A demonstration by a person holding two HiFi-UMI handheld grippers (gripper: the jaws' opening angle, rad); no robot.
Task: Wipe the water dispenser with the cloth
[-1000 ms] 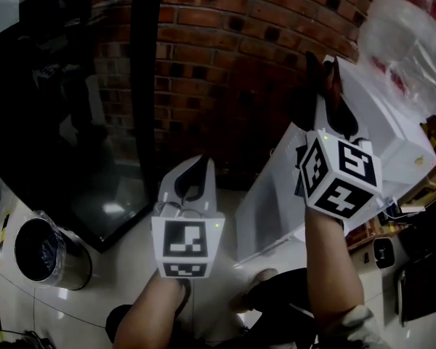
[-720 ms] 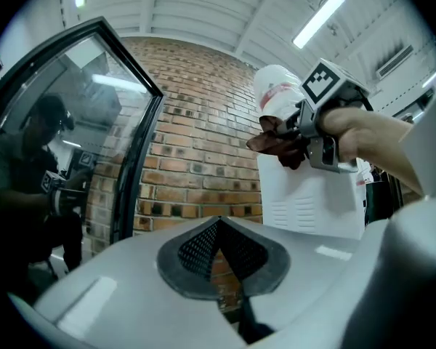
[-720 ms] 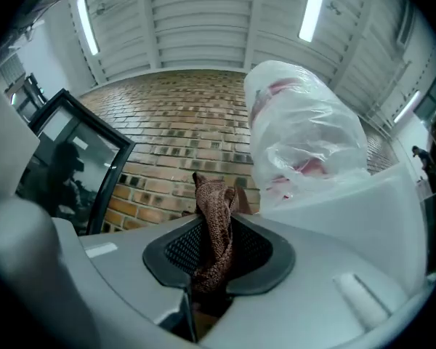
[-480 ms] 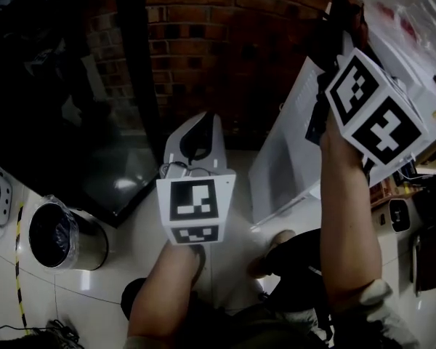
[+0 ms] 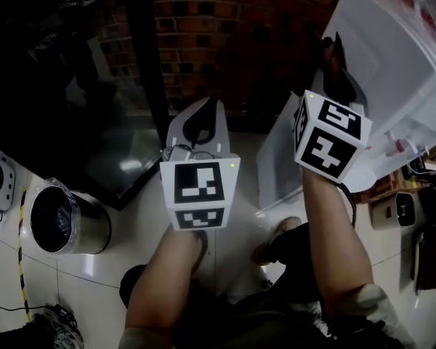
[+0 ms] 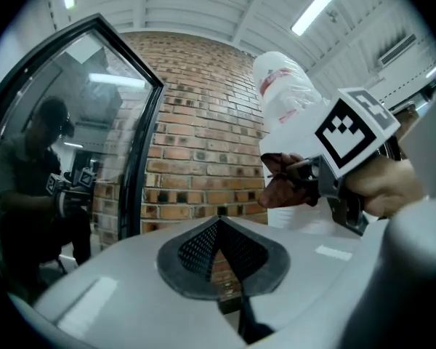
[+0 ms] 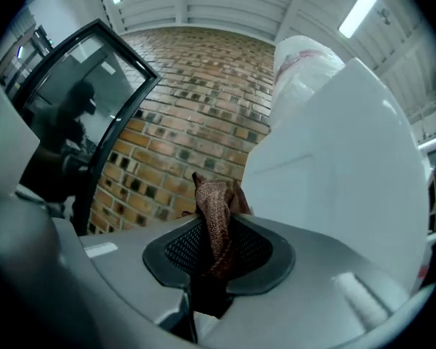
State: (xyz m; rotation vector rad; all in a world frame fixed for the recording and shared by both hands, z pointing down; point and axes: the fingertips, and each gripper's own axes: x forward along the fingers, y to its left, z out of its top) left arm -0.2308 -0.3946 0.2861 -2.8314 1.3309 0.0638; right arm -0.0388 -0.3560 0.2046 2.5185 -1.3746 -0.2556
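Observation:
The white water dispenser [image 5: 381, 64] stands at the right against the brick wall, with a plastic-wrapped bottle [image 7: 305, 57] on top. My right gripper [image 5: 333, 46] is shut on a brown cloth [image 7: 215, 198], which sticks up from between its pads. It holds the cloth at the dispenser's left side panel [image 7: 334, 166]; whether the cloth touches the panel I cannot tell. In the left gripper view the right gripper [image 6: 296, 180] and the cloth [image 6: 276, 191] show in front of the dispenser [image 6: 294, 133]. My left gripper [image 5: 206, 106] hangs to the left of the dispenser, its tips together with nothing between them.
A steel bin [image 5: 62, 227] with a plastic liner stands on the tiled floor at the lower left. A black-framed glass door [image 5: 142, 86] meets the brick wall [image 5: 225, 27] left of the dispenser. The person's shoes [image 5: 276, 242] are below the grippers.
My right gripper with the cloth rose beside the dispenser, then came down along its side. The left gripper has hardly moved.

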